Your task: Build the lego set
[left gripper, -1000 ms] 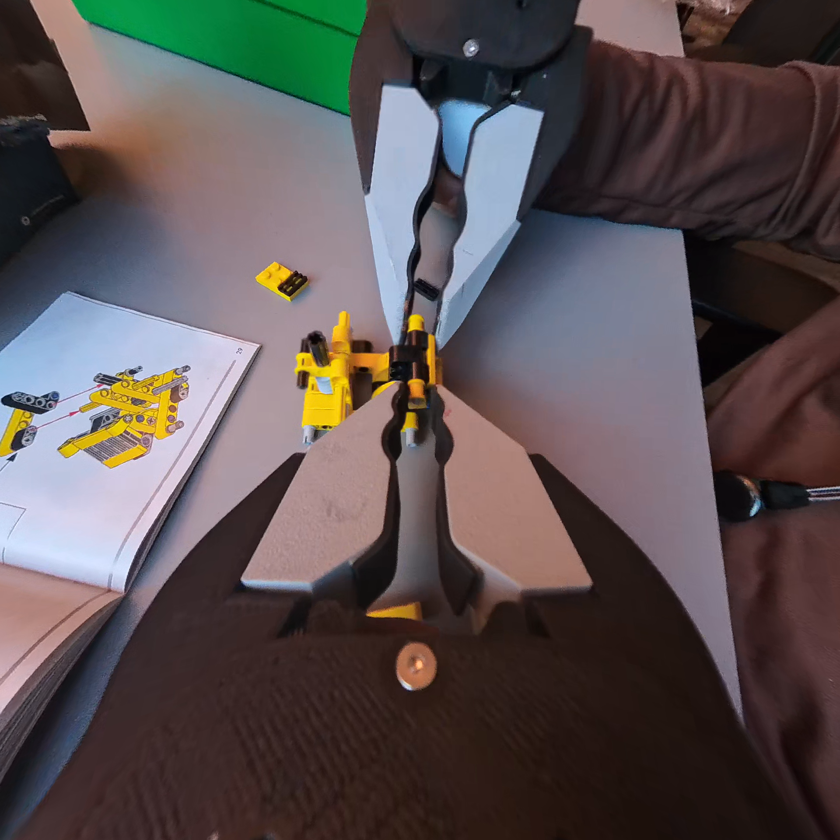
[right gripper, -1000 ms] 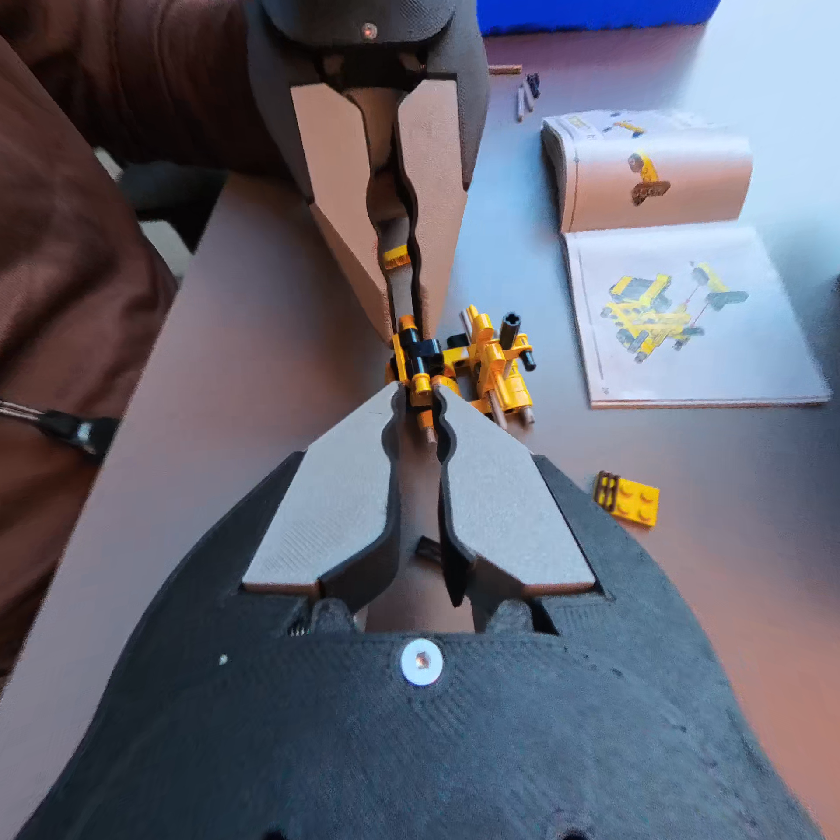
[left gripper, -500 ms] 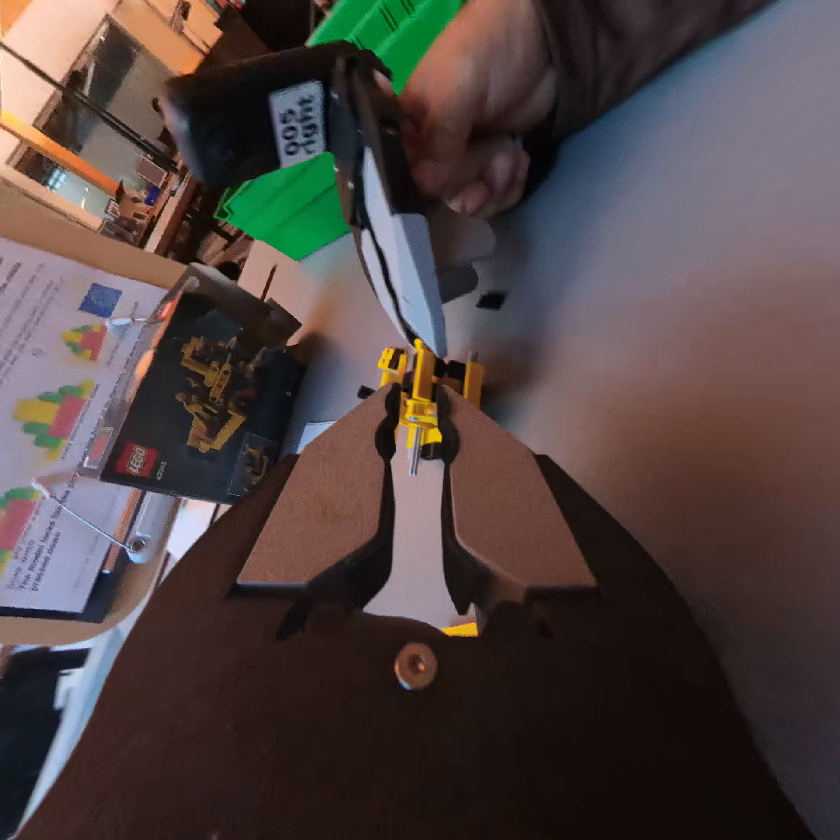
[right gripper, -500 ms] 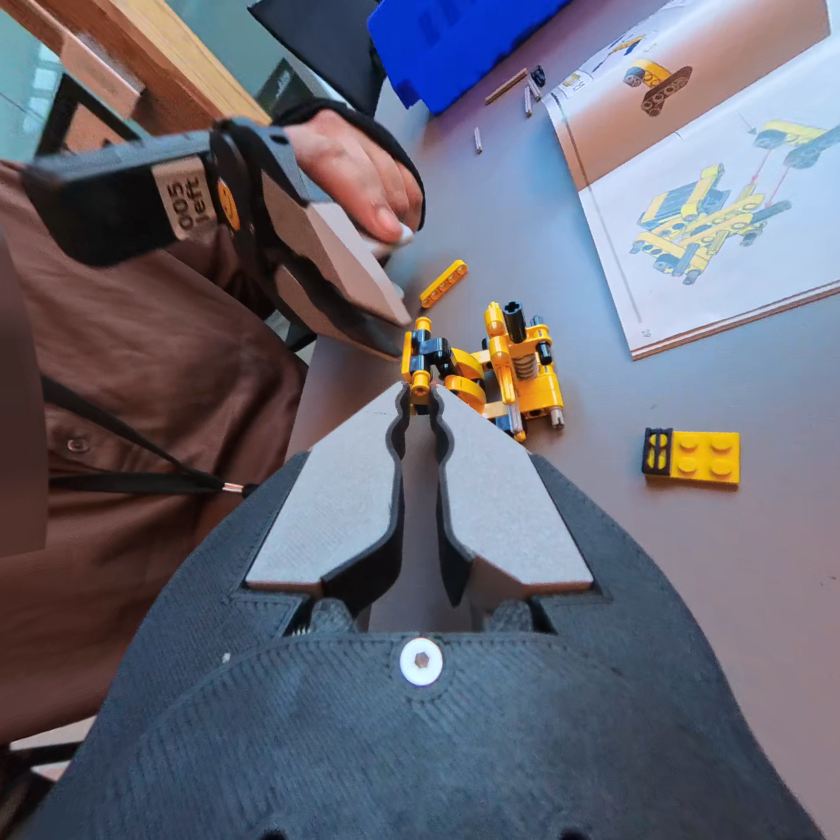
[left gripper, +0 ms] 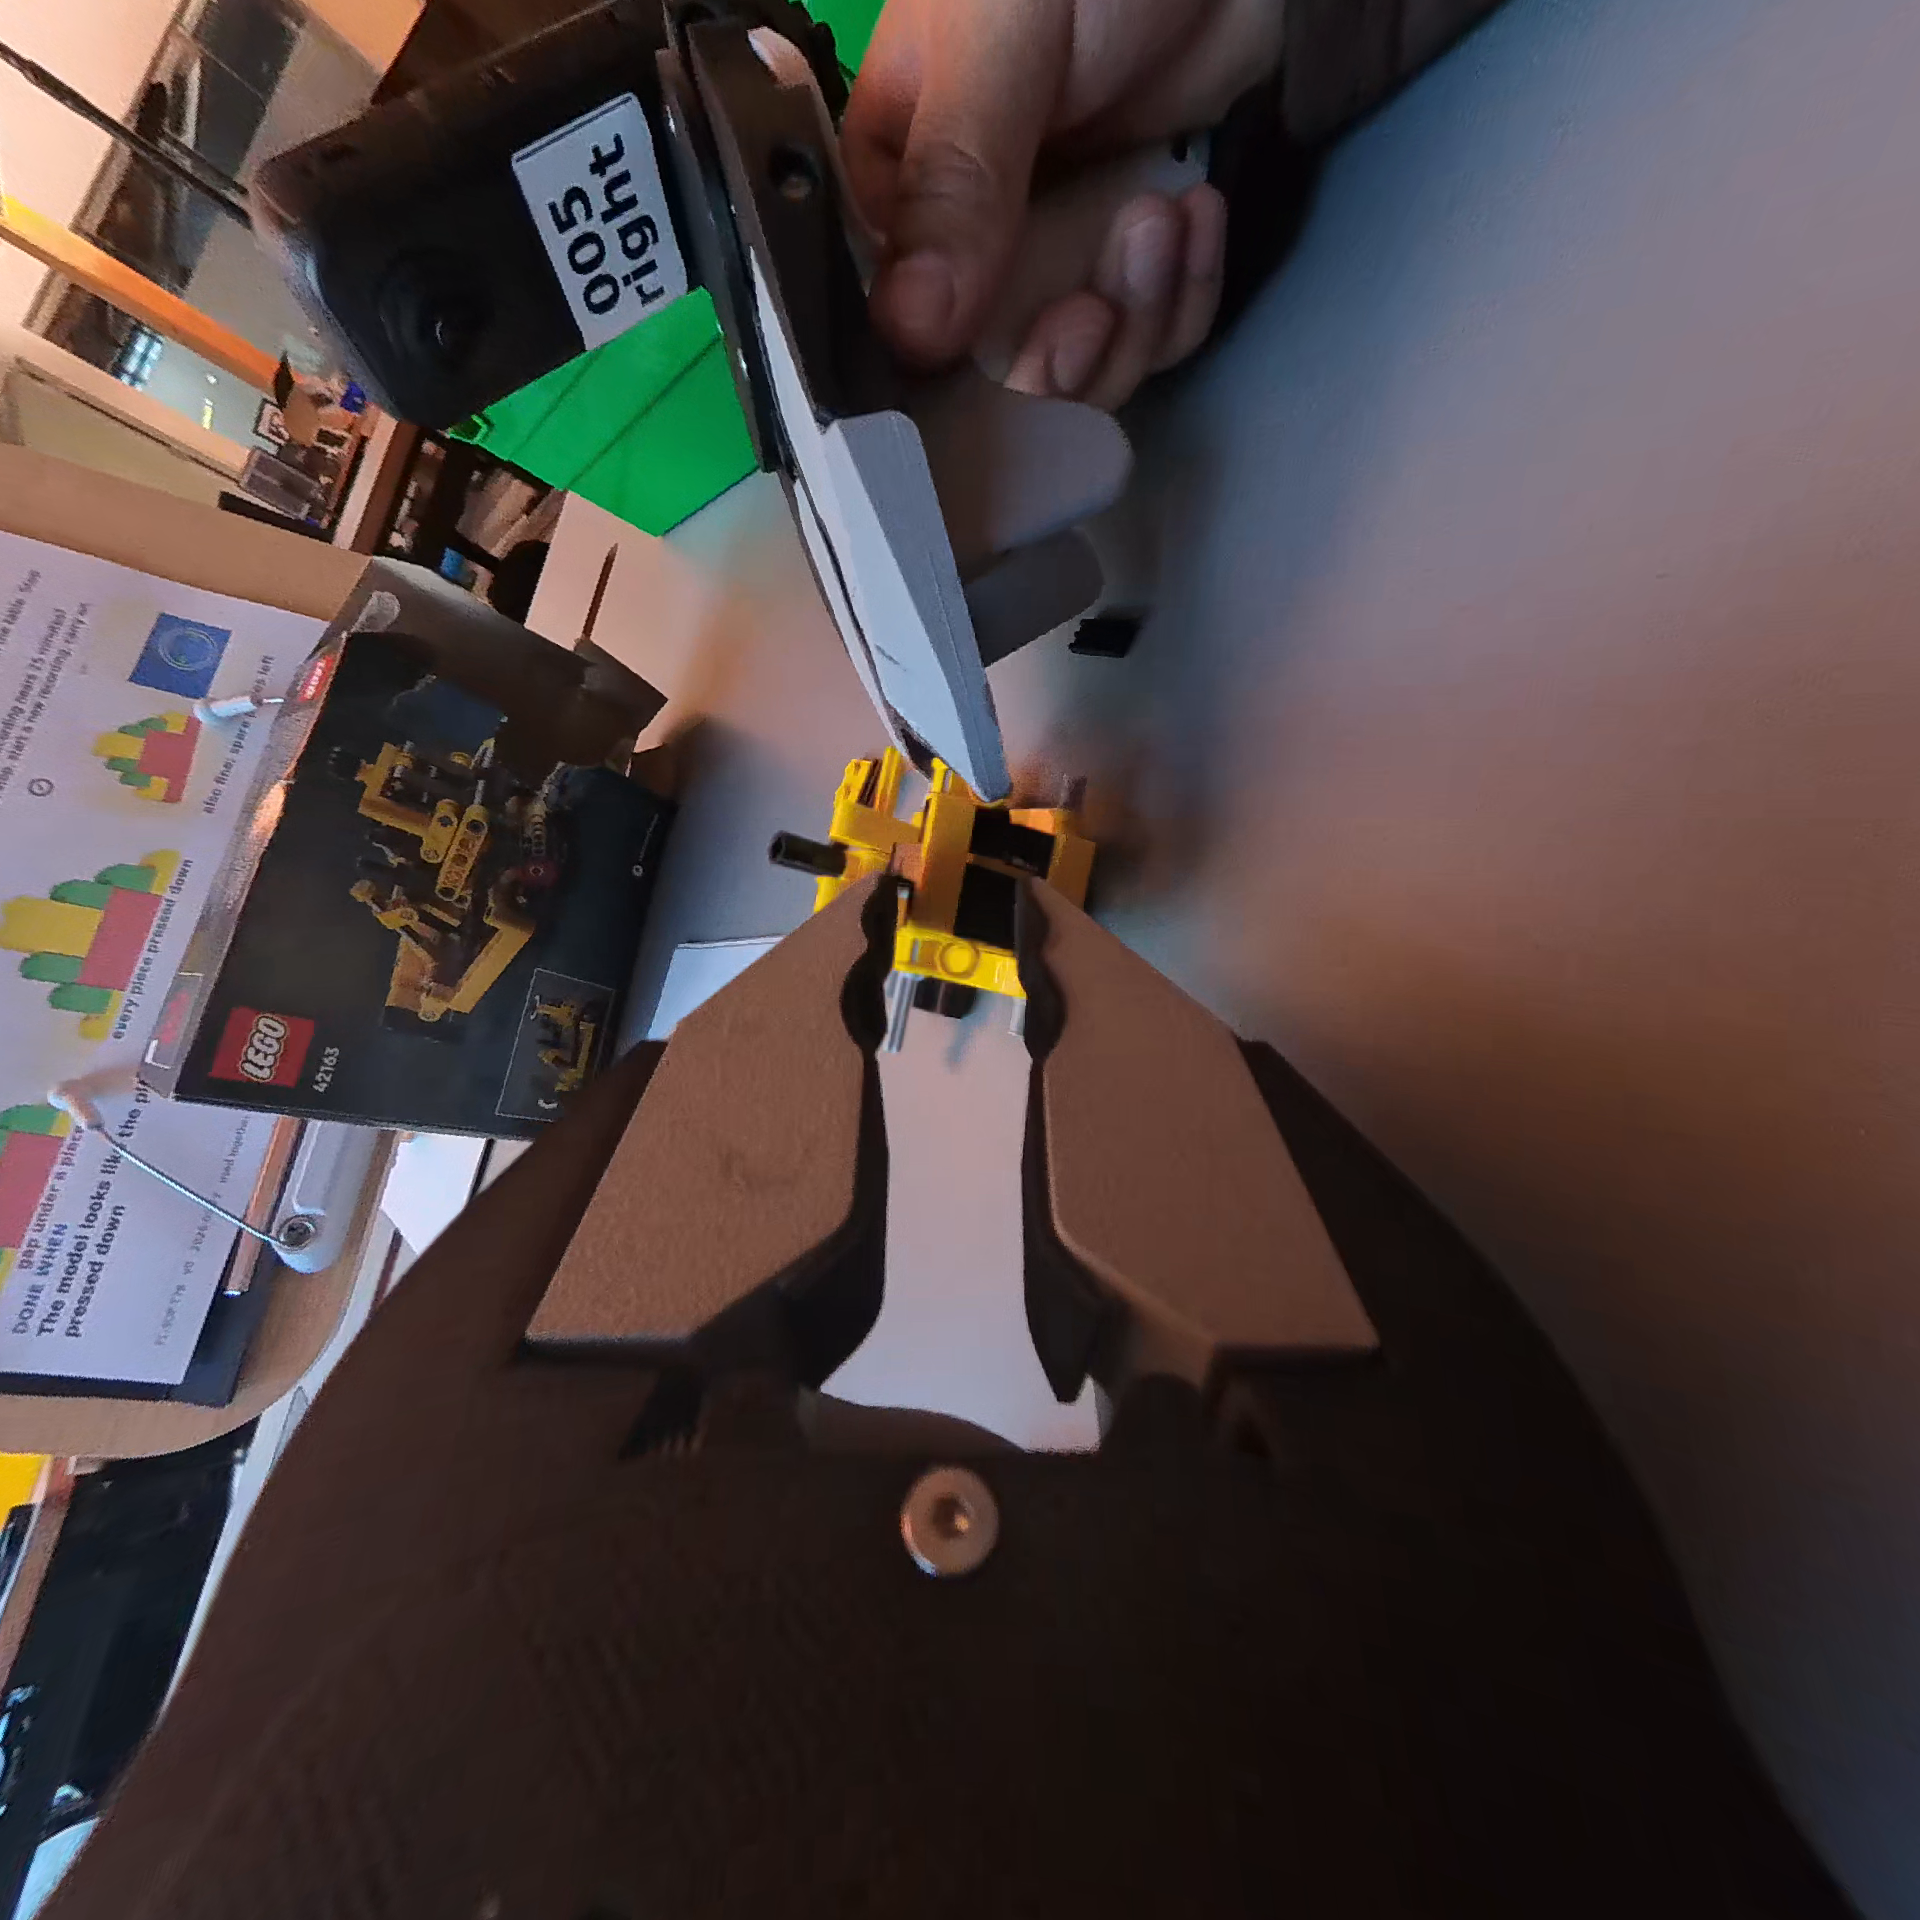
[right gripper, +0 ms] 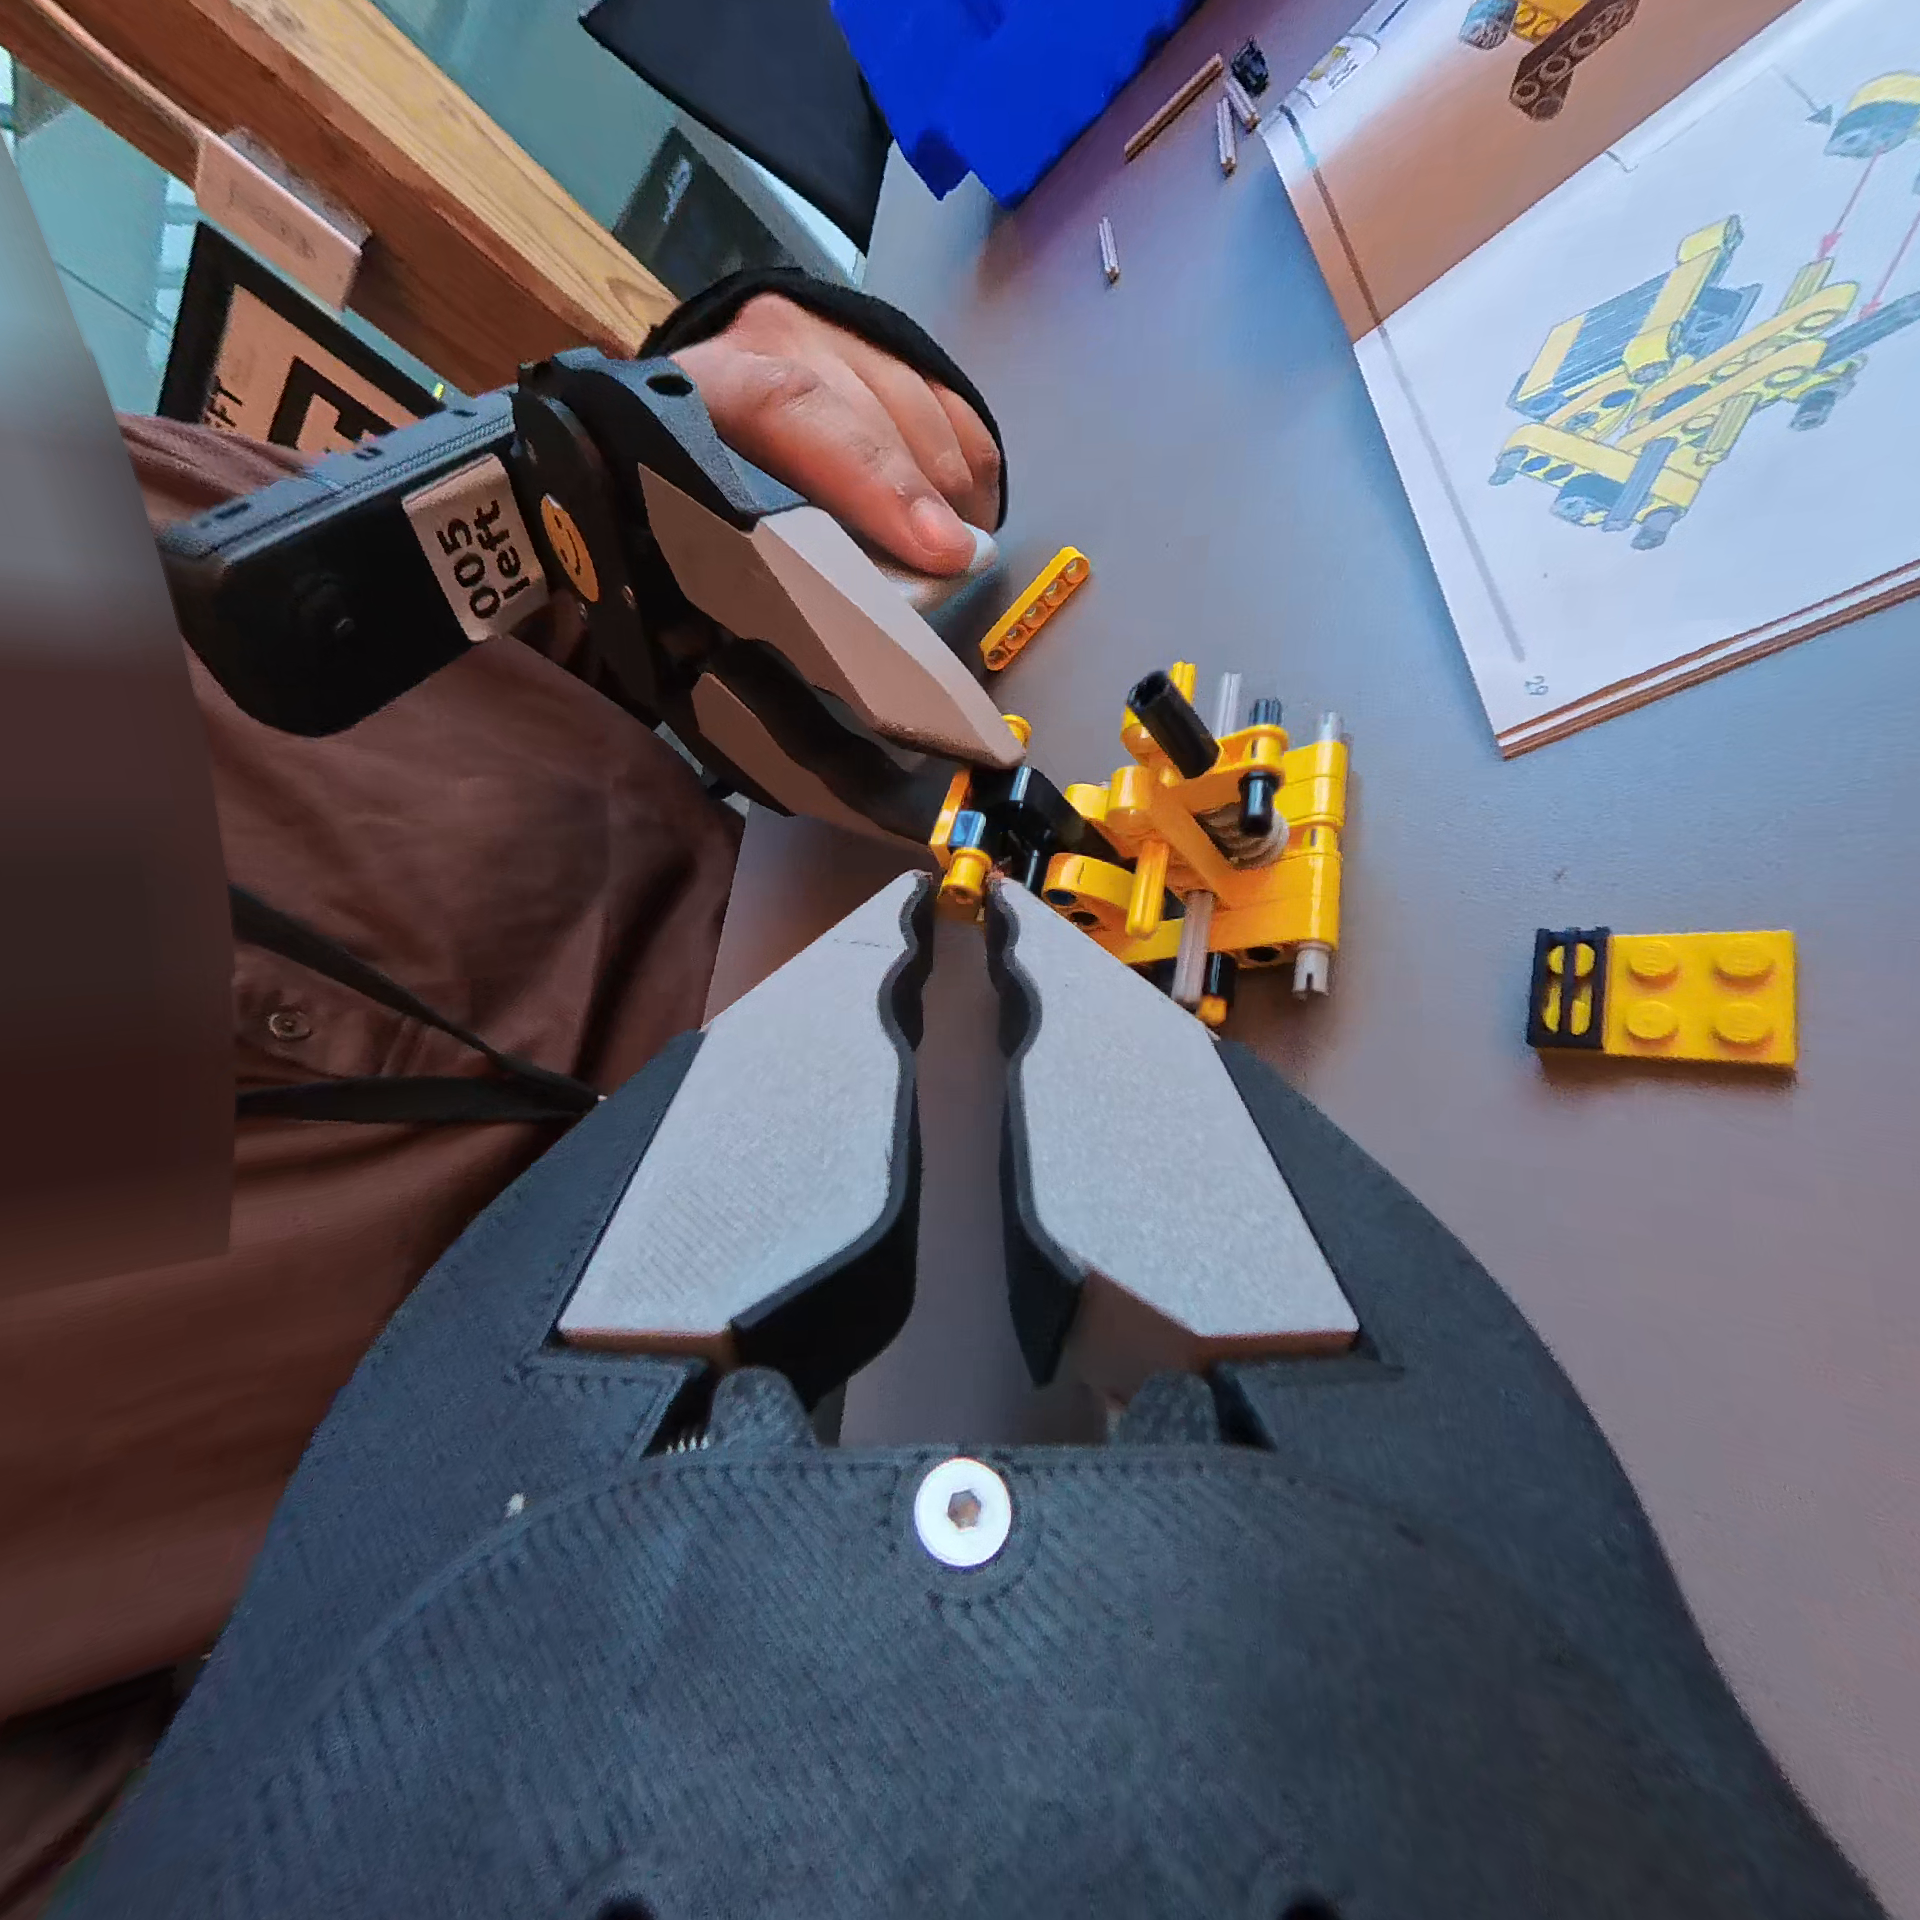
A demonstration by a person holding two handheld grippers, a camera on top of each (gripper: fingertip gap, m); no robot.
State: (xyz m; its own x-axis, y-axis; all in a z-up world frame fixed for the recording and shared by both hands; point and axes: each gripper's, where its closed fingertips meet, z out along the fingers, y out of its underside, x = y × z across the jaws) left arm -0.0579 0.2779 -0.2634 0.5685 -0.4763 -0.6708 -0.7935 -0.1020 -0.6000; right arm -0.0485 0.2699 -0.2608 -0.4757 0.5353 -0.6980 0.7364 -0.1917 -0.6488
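The half-built yellow and black lego model (right gripper: 1195, 842) rests on the grey table (right gripper: 1558, 1351). My left gripper (left gripper: 951, 909) is shut across the model's near end (left gripper: 956, 883). In the right wrist view it comes in from the left, and its fingertips (right gripper: 987, 743) clamp the black and yellow end. My right gripper (right gripper: 958, 888) is nearly closed on a yellow pin end of the same part. In the left wrist view it is seen edge-on from above, its fingertips (left gripper: 982, 774) touching the model's top. The two grippers meet at the same end.
A yellow plate with a black grille (right gripper: 1662, 997) lies right of the model, a yellow beam (right gripper: 1034, 608) behind it. The open instruction booklet (right gripper: 1662, 416), thin axles (right gripper: 1226, 114) and a blue bin (right gripper: 1018, 83) are farther back. A lego box (left gripper: 416, 894), green bin (left gripper: 623, 426) and small black piece (left gripper: 1107, 634) also show. My left and right fingertips are right by each other.
Both grippers have rolled onto their sides since one second ago while staying on the model's end. The left jaws now stand a little wider across the model than half a second ago.
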